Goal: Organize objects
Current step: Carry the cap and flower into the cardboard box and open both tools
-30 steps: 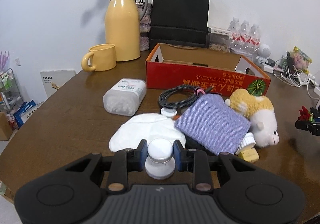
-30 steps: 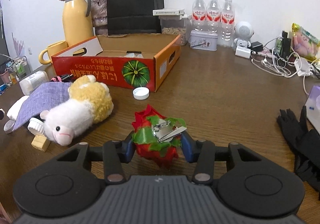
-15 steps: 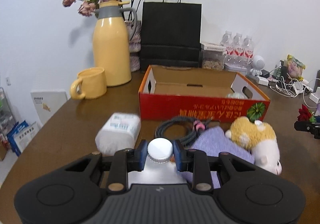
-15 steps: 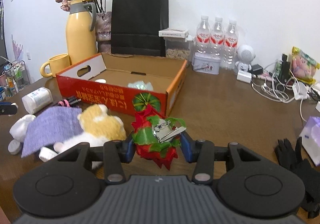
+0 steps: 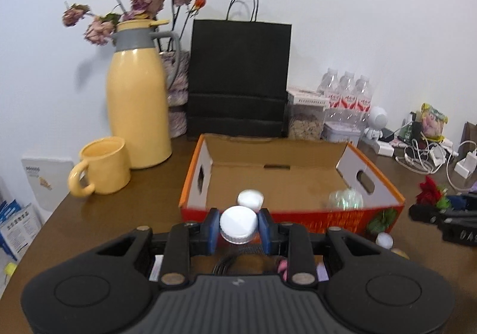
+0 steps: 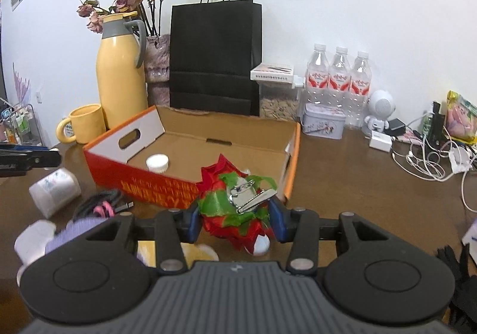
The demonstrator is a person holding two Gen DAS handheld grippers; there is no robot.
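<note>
Left hand-held gripper (image 5: 238,230) grips a white cap (image 5: 238,223), right hand-held gripper (image 6: 235,216) grips a red flower (image 6: 235,202); box (image 6: 184,182) holds one cap, clutter remains on the bench (image 6: 357,173)

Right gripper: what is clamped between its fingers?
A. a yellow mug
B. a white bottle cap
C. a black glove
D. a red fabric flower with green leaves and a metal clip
D: the right gripper is shut on the red fabric flower, before the cardboard box.

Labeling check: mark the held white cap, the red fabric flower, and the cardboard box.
white cap (image 5: 238,222), left wrist view, on its flat top.
red fabric flower (image 6: 219,173), right wrist view, on its upper red petals.
cardboard box (image 6: 143,182), right wrist view, on its red front wall.
</note>
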